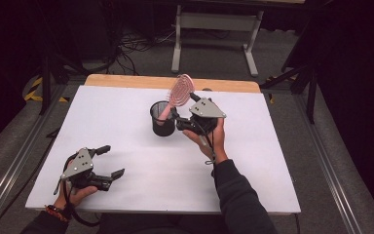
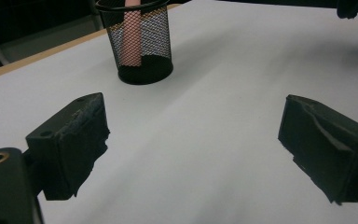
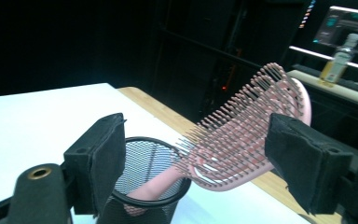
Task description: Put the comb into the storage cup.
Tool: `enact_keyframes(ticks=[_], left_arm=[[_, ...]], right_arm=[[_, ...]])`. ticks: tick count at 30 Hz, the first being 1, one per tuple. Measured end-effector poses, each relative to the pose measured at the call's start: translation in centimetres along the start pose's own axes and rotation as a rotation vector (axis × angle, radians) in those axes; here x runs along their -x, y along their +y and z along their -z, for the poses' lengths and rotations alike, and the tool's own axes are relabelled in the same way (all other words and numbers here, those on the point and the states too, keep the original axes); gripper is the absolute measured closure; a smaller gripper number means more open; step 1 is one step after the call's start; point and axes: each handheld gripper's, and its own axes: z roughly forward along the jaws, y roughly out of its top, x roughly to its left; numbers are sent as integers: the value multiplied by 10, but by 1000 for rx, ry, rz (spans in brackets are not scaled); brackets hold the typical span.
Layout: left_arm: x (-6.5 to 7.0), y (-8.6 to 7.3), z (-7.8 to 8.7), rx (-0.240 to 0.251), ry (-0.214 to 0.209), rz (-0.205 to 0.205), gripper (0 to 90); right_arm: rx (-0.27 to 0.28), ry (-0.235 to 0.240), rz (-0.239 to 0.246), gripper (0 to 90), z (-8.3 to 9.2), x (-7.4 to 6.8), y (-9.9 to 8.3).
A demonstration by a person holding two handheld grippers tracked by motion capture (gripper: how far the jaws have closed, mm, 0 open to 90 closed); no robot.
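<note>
A pink hairbrush (image 1: pixel 181 90) stands handle-down in a black mesh cup (image 1: pixel 161 119) near the middle of the white table top (image 1: pixel 253 161), its bristled head leaning out to the right. My right gripper (image 1: pixel 177 120) sits just right of the cup. In the right gripper view the brush head (image 3: pixel 247 126) lies between the wide-apart jaws of the right gripper (image 3: pixel 205 161), whose pads stand clear of it, above the cup (image 3: pixel 149 163). My left gripper (image 1: pixel 114 160) rests open at the front left, empty. The left gripper (image 2: pixel 191 149) faces the cup (image 2: pixel 142 42) and the brush handle (image 2: pixel 131 37).
A wooden strip (image 1: pixel 126 80) runs along the table's far edge. Beyond it stand a grey metal frame (image 1: pixel 214 22) and loose cables on the floor. A bottle (image 3: pixel 338 63) stands on a shelf far behind.
</note>
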Motion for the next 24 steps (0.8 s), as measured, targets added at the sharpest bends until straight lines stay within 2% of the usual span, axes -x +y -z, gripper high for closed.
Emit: enact_keyframes(ticks=[1, 8, 13, 21, 24], left_arm=[[0, 0, 0, 0, -1, 0, 91], [0, 0, 0, 4, 1, 3, 91], [0, -1, 0, 1, 3, 5, 91], [-1, -1, -1, -2, 1, 6, 91], [-1, -1, -1, 0, -2, 8, 91]], right_arm=[[-1, 13, -8, 215, 1, 0, 1], [1, 11, -6, 206, 8, 2, 5], [18, 2, 18, 197, 13, 1, 9], [1, -28, 74, 145, 17, -2, 11], [5, -29, 64, 140, 19, -2, 11]])
